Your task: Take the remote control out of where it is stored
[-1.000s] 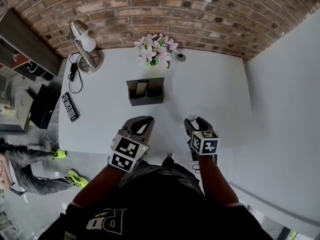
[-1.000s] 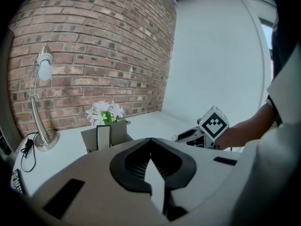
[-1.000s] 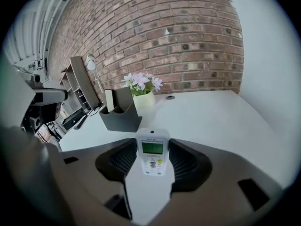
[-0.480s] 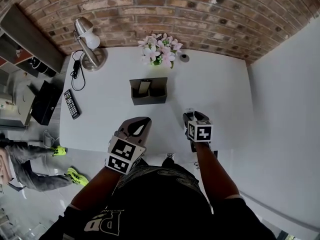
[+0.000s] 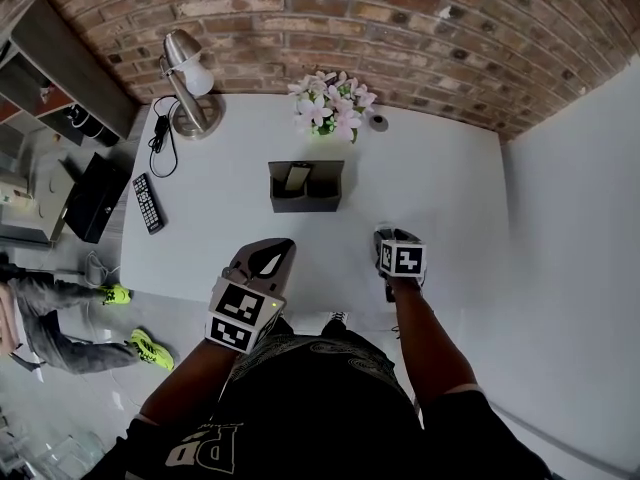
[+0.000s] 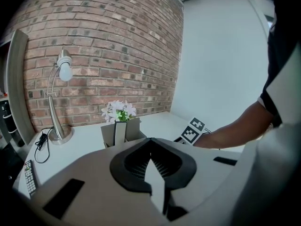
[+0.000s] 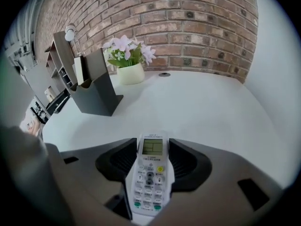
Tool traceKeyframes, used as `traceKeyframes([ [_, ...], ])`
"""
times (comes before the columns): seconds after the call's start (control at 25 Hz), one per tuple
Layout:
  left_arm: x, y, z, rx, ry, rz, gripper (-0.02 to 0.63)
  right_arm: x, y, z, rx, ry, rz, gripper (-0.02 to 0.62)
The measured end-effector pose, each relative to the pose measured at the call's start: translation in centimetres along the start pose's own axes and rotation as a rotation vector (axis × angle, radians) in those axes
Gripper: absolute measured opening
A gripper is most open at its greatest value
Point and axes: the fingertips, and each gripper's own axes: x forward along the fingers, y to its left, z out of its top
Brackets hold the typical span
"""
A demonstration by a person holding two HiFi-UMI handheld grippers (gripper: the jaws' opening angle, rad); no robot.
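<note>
Right gripper (image 7: 151,147) first: its jaws are clamped on the white remote control (image 7: 149,173). One pad sits on each long edge, the display end pokes forward past the tips, and the buttons face up. From the head view I've got the right gripper (image 5: 398,251) over the near part of the white surface (image 5: 450,188), so the remote control is out of its storage and well apart from the dark grey holder (image 5: 305,190).

Left gripper (image 6: 151,157) now: the jaws are pressed together with nothing between them. In the head view it hangs at the near edge of the surface, left of the right one and nearer to me.

Moving outward, the holder stands upright mid-surface. A slim light-coloured item (image 5: 297,176) stands in its left compartment, and the right compartment looks dark from above. Behind it, close to the brick wall (image 5: 400,18), there's a pot of pink and white flowers (image 5: 335,108), with a small round object (image 5: 377,122) just to its right. Far left corner: a silver desk lamp (image 5: 190,83), its cable trailing forward. Near that cable a black remote (image 5: 148,203) lies flat along the left edge of the surface.
</note>
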Motion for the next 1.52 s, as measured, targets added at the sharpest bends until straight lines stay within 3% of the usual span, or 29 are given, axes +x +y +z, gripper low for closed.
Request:
traceKeyframes([
  [0.32, 0.0, 0.1, 0.1, -0.015, -0.004, 0.002, 0.006, -0.7, -0.9, 0.4, 0.042, -0.046, 0.016, 0.221],
  [0.52, 0.2, 0.7, 0.3, -0.105, -0.033, -0.006, 0.006, -2.6, -1.2, 1.1, 0.054, -0.114, 0.009, 0.220],
  [0.76, 0.0, 1.2, 1.2, -0.133, -0.069, 0.003, 0.006, -7.6, 2.1, 4.7, 0.155, -0.305, 0.164, 0.219],
  [0.92, -0.5, 1.2, 1.6, -0.121, -0.087, 0.009, 0.005, -12.2, 5.9, 7.7, 0.095, -0.433, 0.265, 0.212],
  [1.0, -0.8, 1.3, 1.7, -0.110, -0.096, 0.017, 0.006, -13.8, 8.0, 8.6, 0.038, -0.471, 0.294, 0.126],
  [1.16, -1.8, 2.2, 2.0, -0.114, -0.134, 0.041, 0.006, -15.5, 11.9, 9.9, -0.060, -0.513, 0.343, 0.026],
  [1.52, -4.4, 4.6, 1.7, -0.131, -0.172, 0.092, 0.006, -14.6, 18.6, 10.1, -0.157, -0.469, 0.446, 0.008],
])
